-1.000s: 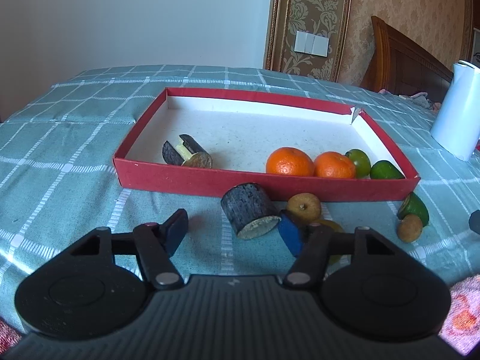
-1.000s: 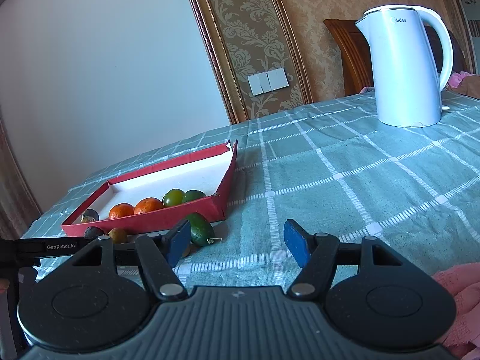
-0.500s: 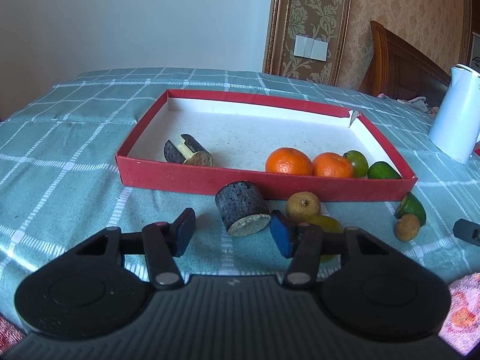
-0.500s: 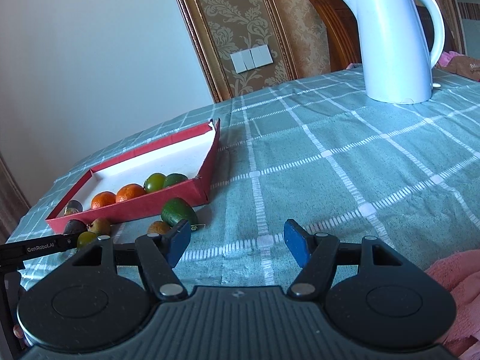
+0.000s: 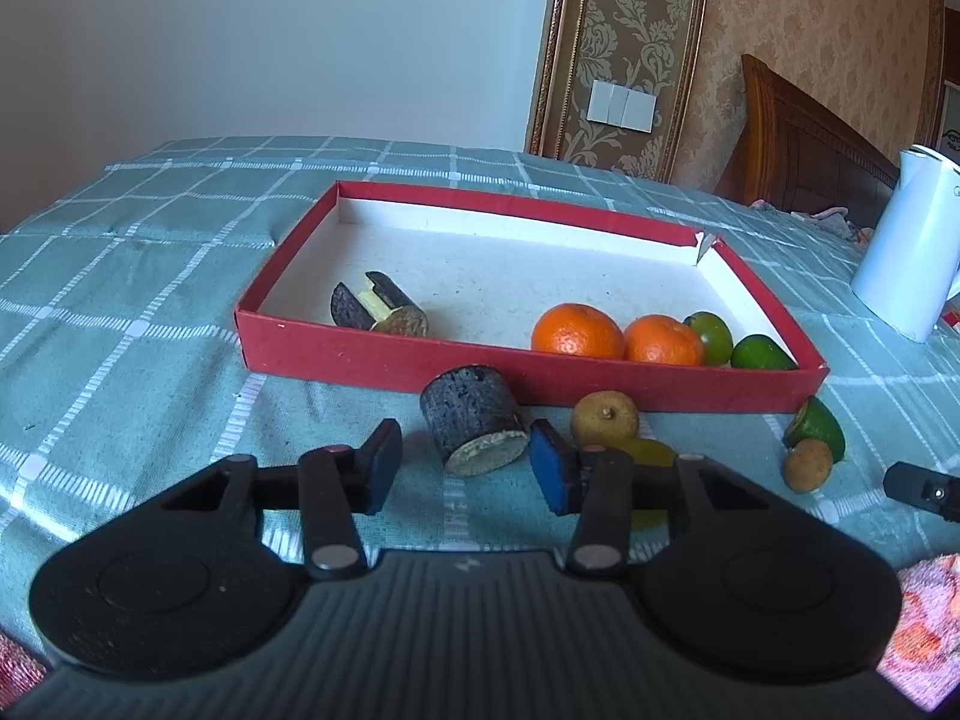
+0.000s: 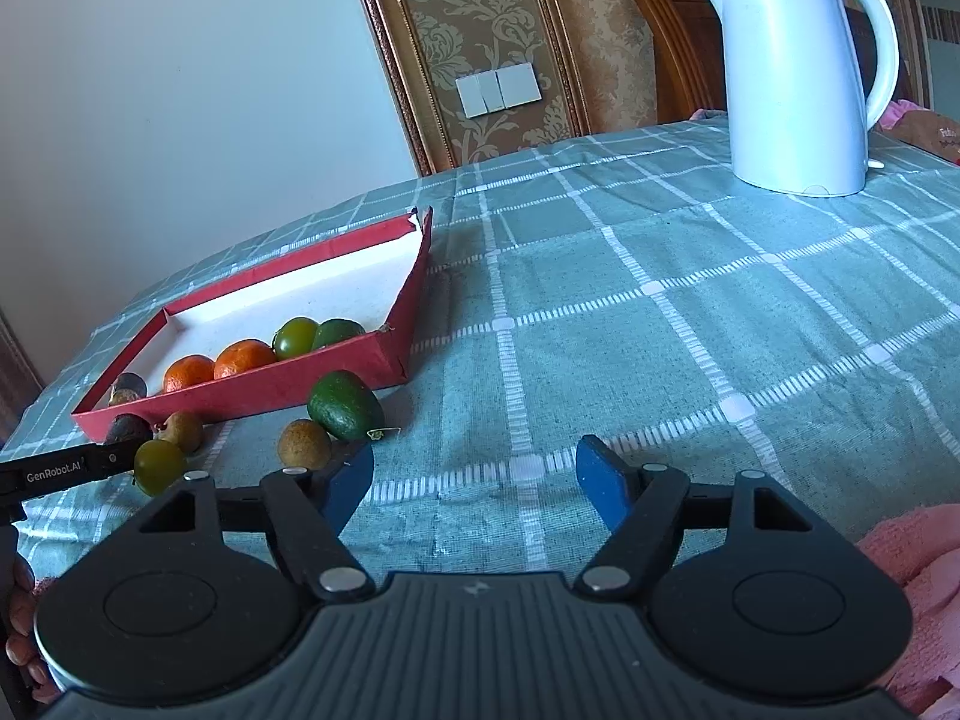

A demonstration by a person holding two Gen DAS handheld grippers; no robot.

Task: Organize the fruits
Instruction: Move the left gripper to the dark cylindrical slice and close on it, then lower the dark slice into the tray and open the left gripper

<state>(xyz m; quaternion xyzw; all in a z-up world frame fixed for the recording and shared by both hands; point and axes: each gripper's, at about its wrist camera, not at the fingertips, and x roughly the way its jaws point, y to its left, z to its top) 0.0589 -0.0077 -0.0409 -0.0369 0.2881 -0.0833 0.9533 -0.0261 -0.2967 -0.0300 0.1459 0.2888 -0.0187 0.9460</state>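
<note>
A red tray [image 5: 384,360] holds a split dark cane piece [image 5: 378,307], two oranges [image 5: 577,330], a green tomato [image 5: 711,336] and a green fruit [image 5: 762,353]. In front of it lie a dark cane chunk [image 5: 474,420], a tan longan [image 5: 603,418], a yellow-green fruit [image 5: 648,453], a green avocado [image 5: 819,423] and another longan [image 5: 807,466]. My left gripper [image 5: 459,468] is open, its pads either side of the chunk's near end. My right gripper [image 6: 474,480] is open and empty over the cloth, right of the avocado [image 6: 345,405] and longan [image 6: 304,444].
A white kettle [image 6: 798,72] stands at the back right of the checked green tablecloth [image 6: 660,312]. Pink cloth [image 6: 912,546] lies at the near right edge. The tray [image 6: 258,396] shows at left in the right wrist view.
My left gripper has narrowed and moved in around the dark chunk. My right gripper has moved back and swung left, bringing the loose fruits into fuller view.
</note>
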